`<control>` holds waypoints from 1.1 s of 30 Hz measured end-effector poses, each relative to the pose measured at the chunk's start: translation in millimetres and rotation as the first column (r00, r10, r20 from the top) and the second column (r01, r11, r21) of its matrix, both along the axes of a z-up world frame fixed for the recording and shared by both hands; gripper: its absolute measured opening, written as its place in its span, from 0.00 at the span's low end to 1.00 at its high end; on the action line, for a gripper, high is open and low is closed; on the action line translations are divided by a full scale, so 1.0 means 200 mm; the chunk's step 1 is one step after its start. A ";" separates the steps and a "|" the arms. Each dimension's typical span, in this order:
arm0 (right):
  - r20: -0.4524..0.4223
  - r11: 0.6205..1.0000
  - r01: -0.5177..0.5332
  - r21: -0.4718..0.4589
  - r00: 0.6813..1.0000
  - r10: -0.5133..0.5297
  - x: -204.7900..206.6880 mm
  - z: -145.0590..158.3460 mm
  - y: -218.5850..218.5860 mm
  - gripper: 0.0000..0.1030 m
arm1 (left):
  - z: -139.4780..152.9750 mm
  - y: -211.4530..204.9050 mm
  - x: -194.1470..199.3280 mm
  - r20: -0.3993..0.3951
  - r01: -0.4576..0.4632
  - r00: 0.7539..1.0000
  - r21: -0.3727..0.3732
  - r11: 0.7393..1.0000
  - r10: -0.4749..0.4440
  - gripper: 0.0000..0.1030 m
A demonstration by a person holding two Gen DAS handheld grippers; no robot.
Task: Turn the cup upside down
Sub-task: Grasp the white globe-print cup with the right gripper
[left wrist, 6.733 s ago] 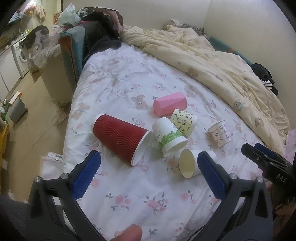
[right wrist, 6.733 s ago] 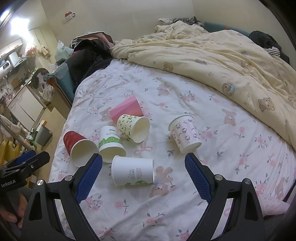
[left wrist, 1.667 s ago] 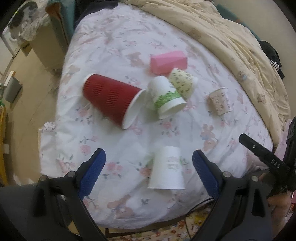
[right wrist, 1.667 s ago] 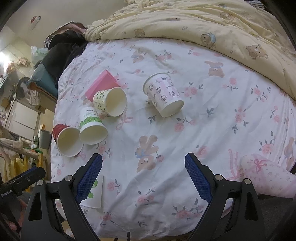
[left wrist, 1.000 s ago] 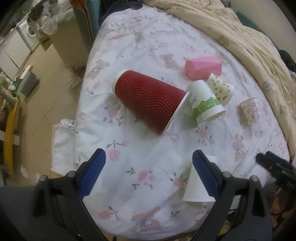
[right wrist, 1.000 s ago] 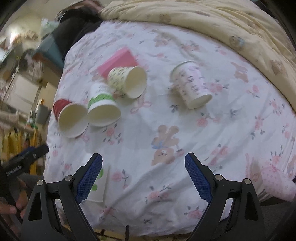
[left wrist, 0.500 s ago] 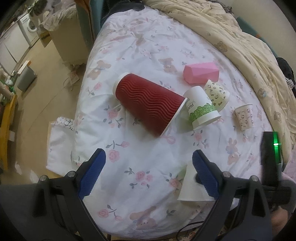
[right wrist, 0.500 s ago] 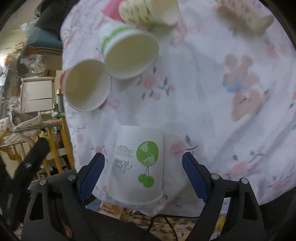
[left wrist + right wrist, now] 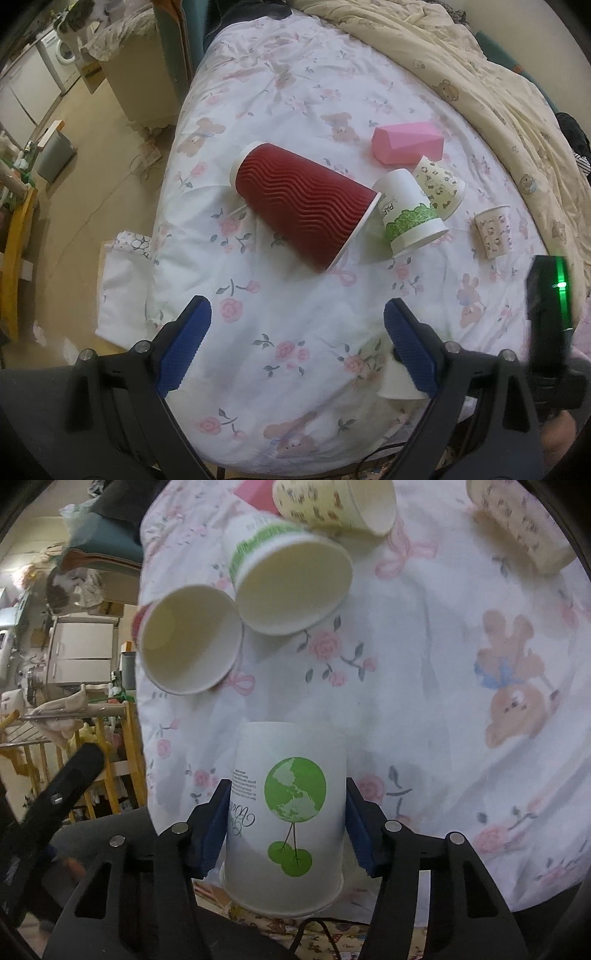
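Left hand-held gripper (image 9: 297, 345) in its own view hangs with its blue fingers (image 9: 183, 349) spread wide and nothing between them, above the near edge of the bed (image 9: 295, 92). Ahead of it a red ribbed cup (image 9: 304, 212) lies on its side, touching a white cup with a green band (image 9: 410, 218); beside that are a patterned cup (image 9: 441, 186), a pink box (image 9: 406, 144) and, apart to the right, a small printed cup (image 9: 495, 230). In the right wrist view, the right hand-held gripper (image 9: 286, 829) pinches the white globe cup (image 9: 286, 812) by its sides, rim toward the camera, at the bed's near edge, with the blue pads (image 9: 214, 834) touching the paper.
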State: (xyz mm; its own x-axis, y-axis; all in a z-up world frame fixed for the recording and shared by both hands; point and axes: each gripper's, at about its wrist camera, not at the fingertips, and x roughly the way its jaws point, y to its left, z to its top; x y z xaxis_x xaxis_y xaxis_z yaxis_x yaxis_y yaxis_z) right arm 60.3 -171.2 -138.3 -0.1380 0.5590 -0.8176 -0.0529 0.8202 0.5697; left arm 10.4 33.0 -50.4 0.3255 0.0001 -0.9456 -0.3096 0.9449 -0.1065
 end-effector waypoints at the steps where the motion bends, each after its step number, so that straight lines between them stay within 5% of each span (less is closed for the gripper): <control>1: 0.010 1.000 -0.001 0.004 1.000 0.001 0.00 0.02 -0.02 0.58 | 0.00 0.00 0.00 0.002 -0.003 1.000 0.003 1.000 0.003 0.90; 18: 0.243 0.996 -0.041 0.082 0.970 0.020 0.10 0.35 -0.37 0.58 | -0.04 0.01 0.01 -0.006 -0.017 1.000 -0.023 1.000 0.016 0.90; 33: 0.289 0.993 0.006 0.120 0.956 -0.041 0.11 0.35 -0.37 0.58 | -0.01 -0.22 -0.03 0.044 0.191 0.981 -0.077 0.979 -0.188 0.90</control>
